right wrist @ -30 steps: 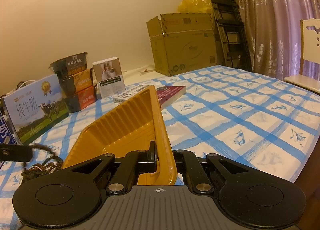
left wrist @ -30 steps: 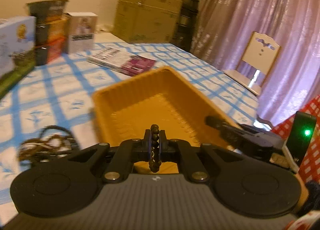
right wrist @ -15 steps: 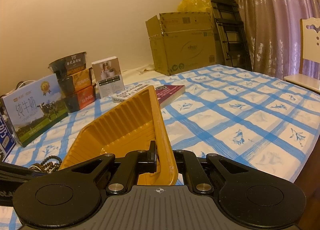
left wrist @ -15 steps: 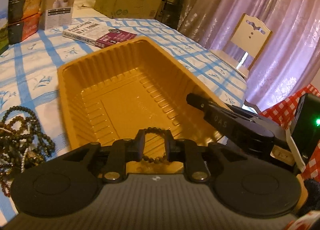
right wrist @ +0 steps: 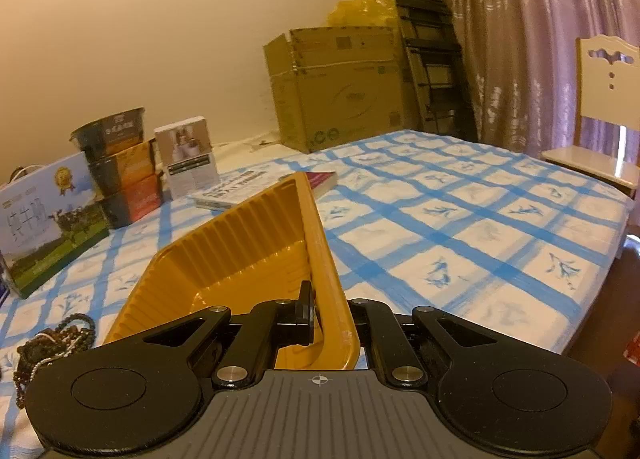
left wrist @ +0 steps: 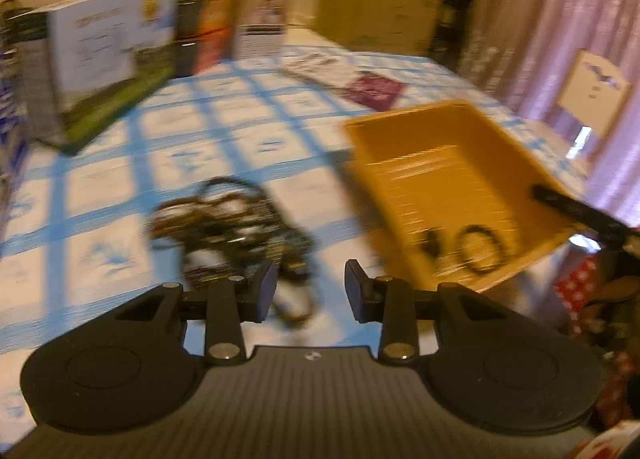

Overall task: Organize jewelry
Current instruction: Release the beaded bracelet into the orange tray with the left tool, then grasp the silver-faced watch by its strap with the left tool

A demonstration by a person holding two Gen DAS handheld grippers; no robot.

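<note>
An orange plastic tray (left wrist: 440, 155) stands on the blue-checked tablecloth and also shows in the right wrist view (right wrist: 248, 243). A dark bead bracelet (left wrist: 482, 249) lies inside the tray near its front wall. A tangled pile of bead jewelry (left wrist: 228, 231) lies on the cloth left of the tray; it also shows in the right wrist view (right wrist: 52, 343). My left gripper (left wrist: 310, 293) is open and empty, above the near edge of the pile. My right gripper (right wrist: 332, 315) is shut on the tray's near right rim. The left wrist view is motion-blurred.
Milk carton box (right wrist: 44, 215), stacked noodle cups (right wrist: 120, 167), a small white box (right wrist: 188, 157) and books (right wrist: 264, 189) stand at the table's far left. A cardboard box (right wrist: 340, 87), ladder and white chair (right wrist: 604, 111) stand beyond. The table edge is close on the right.
My left gripper opened fully and let the bracelet drop into the tray, then swung left toward the jewelry pile. The right gripper has kept still on the tray rim.
</note>
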